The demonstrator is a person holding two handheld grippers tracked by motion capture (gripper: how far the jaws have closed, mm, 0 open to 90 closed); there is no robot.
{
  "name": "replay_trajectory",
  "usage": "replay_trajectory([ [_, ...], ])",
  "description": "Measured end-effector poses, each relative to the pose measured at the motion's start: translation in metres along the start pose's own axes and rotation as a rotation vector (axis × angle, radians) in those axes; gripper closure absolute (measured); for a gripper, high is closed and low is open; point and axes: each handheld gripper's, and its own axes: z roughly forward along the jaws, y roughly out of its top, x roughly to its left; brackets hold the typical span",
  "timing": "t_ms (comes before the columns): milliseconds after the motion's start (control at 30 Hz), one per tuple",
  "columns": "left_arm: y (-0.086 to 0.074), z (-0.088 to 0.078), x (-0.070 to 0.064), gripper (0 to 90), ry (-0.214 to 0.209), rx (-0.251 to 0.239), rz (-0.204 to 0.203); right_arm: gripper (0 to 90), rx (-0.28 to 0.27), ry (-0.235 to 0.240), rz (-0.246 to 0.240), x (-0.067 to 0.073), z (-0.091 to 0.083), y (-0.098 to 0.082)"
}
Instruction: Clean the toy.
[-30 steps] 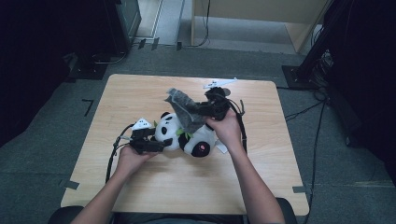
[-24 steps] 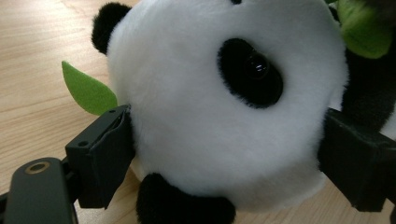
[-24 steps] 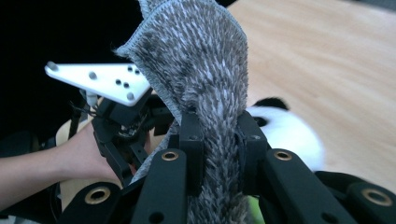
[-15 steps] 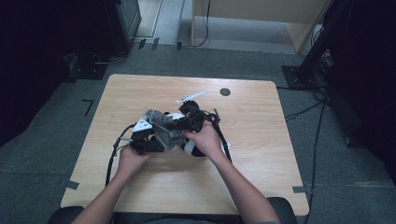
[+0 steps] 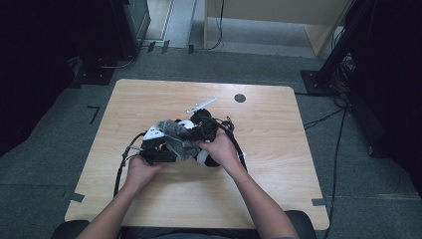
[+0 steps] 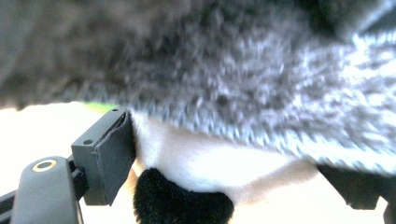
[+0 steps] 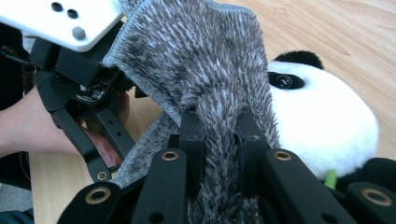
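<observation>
Item: grey, shaggy knitted cloth (image 7: 205, 70) with a stitched, bound edge, draped over a black-and-white plush panda toy (image 7: 322, 135) near the middle of the light wooden table (image 5: 278, 189).

Right gripper (image 7: 218, 140): jaws closed narrow on a bunched fold of the cloth, which is pinched firmly between the pads.

Left gripper (image 6: 224, 154): jaws stand wide, having just been closing a little; white plush and a black plush patch lie between them beneath the cloth's hem. One pad sits at the white fur, but a firm press cannot be made out.

Handling, as judged: both pieces are taken to be light, soft and yielding, not fragile. The cloth is expected to sag and slide off the rounded toy unless gathered; a thick fold or the bound edge is best gripped. The toy is best taken at a limb or ear.

Also noted: a small white piece (image 5: 203, 104) and a dark round mark (image 5: 240, 98) on the far table side.
</observation>
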Motion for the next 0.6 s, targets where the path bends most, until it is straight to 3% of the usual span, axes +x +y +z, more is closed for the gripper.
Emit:
replay_trajectory([
  [200,0.0,0.0,0.001,15.2,-0.007,0.007,0.019,77.2,-0.023,-0.035,0.008,-0.012,-0.011,-0.001],
  [400,0.0,0.0,0.002,15.3,-0.02,0.005,0.018,75.8,-0.05,-0.052,0.075,-0.033,-0.021,-0.005],
  [533,-0.001,0.001,0.004,15.4,-0.036,-0.003,0.012,75.9,-0.059,-0.12,0.12,-0.049,-0.03,-0.01],
  [600,-0.001,0.001,0.004,15.8,-0.035,-0.003,0.016,76.8,-0.066,-0.113,0.144,-0.057,-0.032,-0.013],
])
